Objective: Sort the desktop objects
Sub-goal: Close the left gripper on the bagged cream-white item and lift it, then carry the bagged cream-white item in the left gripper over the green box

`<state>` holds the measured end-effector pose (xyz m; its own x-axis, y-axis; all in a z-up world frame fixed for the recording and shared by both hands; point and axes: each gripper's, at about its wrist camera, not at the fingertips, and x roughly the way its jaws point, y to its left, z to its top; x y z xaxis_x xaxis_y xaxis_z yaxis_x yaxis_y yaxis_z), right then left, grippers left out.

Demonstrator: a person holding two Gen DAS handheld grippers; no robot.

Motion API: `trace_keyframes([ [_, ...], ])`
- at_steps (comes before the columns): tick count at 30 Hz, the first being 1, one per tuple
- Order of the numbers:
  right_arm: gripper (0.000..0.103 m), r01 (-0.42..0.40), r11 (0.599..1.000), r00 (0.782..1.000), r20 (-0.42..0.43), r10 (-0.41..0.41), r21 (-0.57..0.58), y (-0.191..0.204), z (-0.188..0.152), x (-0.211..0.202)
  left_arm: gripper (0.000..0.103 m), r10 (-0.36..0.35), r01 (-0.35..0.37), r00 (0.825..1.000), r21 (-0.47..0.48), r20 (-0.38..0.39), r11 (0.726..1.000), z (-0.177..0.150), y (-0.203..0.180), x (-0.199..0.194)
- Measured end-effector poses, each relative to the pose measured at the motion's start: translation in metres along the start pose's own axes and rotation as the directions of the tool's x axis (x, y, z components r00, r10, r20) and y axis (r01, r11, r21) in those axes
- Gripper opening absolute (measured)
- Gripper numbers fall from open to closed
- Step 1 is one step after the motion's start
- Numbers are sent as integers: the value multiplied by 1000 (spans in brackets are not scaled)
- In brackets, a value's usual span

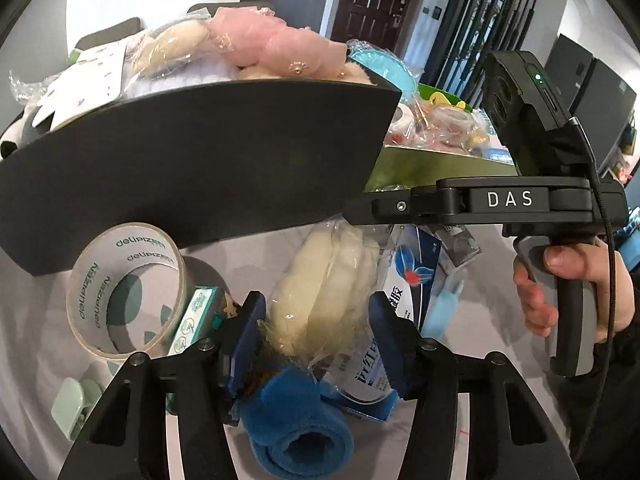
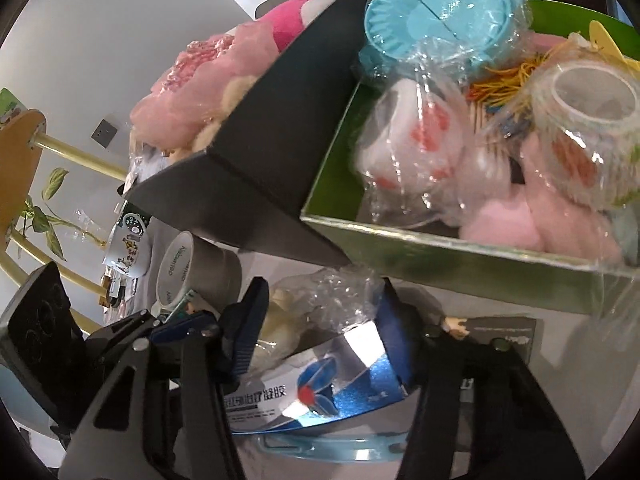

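Two grippers: left gripper (image 1: 316, 320) is being clamped on cream plastic-wrapped plush (image 1: 324, 280); right gripper (image 2: 320, 320), half-hidden, is being closed around shiny blue-and-white carton (image 2: 320, 384).

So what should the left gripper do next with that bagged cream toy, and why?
Probably lift it toward the black box. The left gripper already looks shut on the toy, and that box just ahead holds other plush toys.

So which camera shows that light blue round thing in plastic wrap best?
The right wrist view: the wrapped blue lid sits large atop the green box. The left wrist view catches only its edge behind the black box.
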<state>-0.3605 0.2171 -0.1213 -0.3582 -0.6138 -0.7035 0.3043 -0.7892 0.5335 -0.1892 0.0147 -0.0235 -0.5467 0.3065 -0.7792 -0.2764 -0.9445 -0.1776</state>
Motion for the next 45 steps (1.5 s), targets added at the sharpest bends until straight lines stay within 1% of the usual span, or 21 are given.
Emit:
trace_keyframes([
  [5, 50, 10, 1000, 1000, 8, -10, -19, 6, 1, -5, 55, 6, -6, 1000, 5, 17, 1000, -1, 1, -10],
  [7, 48, 8, 1000, 1000, 16, -8, -28, 9, 2, -8, 55, 3, -3, 999, 6, 34, 1000, -1, 2, -17],
  [13, 48, -2, 998, 998, 55, 6, -68, 24, 6, -27, 55, -6, 5, 997, 17, 83, 1000, -4, 3, -42],
  [15, 48, -5, 997, 998, 67, 11, -78, 27, 7, -34, 55, -7, 5, 996, 21, 90, 1000, 2, 1, -44],
  [20, 48, -9, 996, 996, 85, 16, -89, 32, 8, -44, 55, -6, 2, 995, 35, 98, 999, 0, -4, -44],
  [23, 48, -13, 996, 995, 94, 21, -89, 31, 8, -49, 55, -4, -2, 994, 48, 110, 999, 5, -8, -49],
  [25, 48, -15, 996, 995, 101, 24, -88, 30, 9, -53, 54, -5, -2, 993, 55, 117, 998, 7, -6, -46],
  [28, 48, -22, 996, 993, 115, 32, -88, 32, 10, -61, 52, -3, -6, 993, 77, 118, 997, 18, -18, -42],
  [36, 48, -38, 995, 983, 175, 53, -87, 32, 15, -90, 52, 8, -28, 988, 124, 154, 992, 45, -44, -56],
  [45, 48, -54, 997, 963, 260, 68, -60, 19, 19, -130, 52, 11, -48, 983, 202, 183, 978, 81, -84, -64],
])
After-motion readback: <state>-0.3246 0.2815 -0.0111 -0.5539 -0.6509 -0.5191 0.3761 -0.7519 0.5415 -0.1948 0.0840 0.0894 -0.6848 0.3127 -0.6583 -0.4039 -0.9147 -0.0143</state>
